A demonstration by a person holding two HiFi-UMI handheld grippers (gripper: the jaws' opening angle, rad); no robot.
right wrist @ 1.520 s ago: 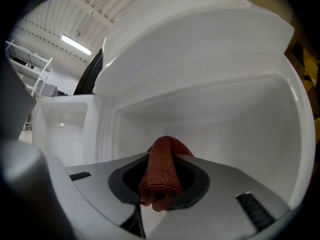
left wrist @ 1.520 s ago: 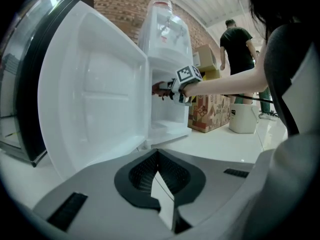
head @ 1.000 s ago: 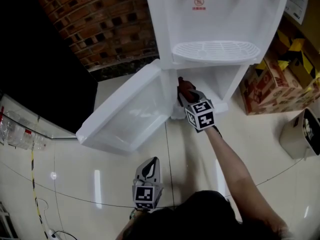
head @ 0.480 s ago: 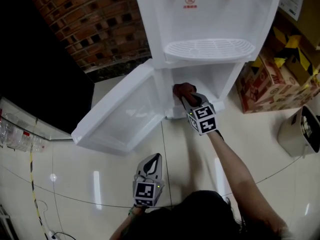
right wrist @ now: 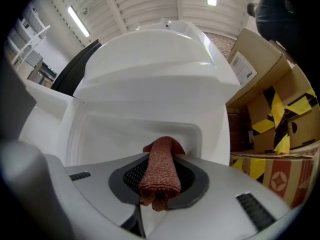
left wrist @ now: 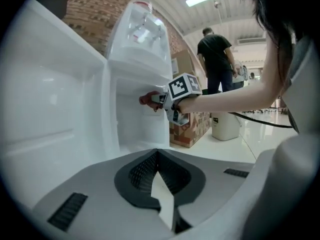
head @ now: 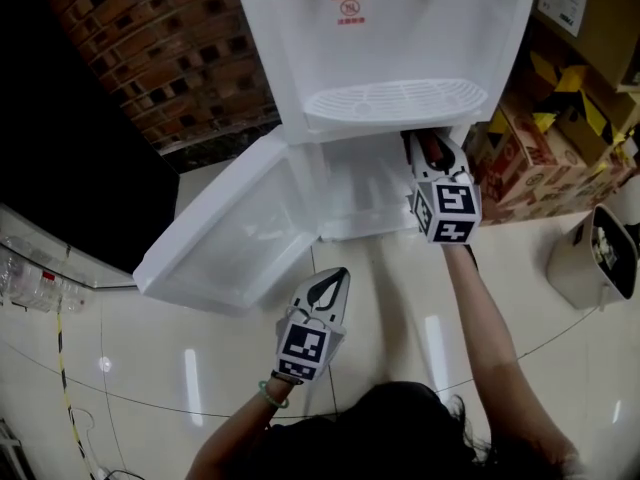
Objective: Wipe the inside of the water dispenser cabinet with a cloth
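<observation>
The white water dispenser [head: 400, 28] stands with its lower cabinet [head: 365, 193] open and the door [head: 225, 238] swung out to the left. My right gripper [head: 432, 153] reaches into the cabinet's upper right corner, shut on a reddish-brown cloth [head: 428, 146]. In the right gripper view the rolled cloth [right wrist: 161, 171] sticks out between the jaws toward the cabinet's white back wall [right wrist: 135, 134]. My left gripper [head: 335, 280] hangs over the floor in front of the cabinet, jaws together with nothing in them. The left gripper view shows the cloth [left wrist: 149, 99] inside the cabinet.
Cardboard boxes [head: 560, 158] with yellow-black tape stand right of the dispenser, with a pale bin [head: 590, 258] beside them. A brick wall [head: 170, 48] rises behind on the left. A person in black [left wrist: 216, 54] stands far off. The tiled floor [head: 150, 358] is glossy.
My right gripper has carried the cloth from the cabinet's left side across to its upper right corner. The left gripper has moved forward toward the cabinet.
</observation>
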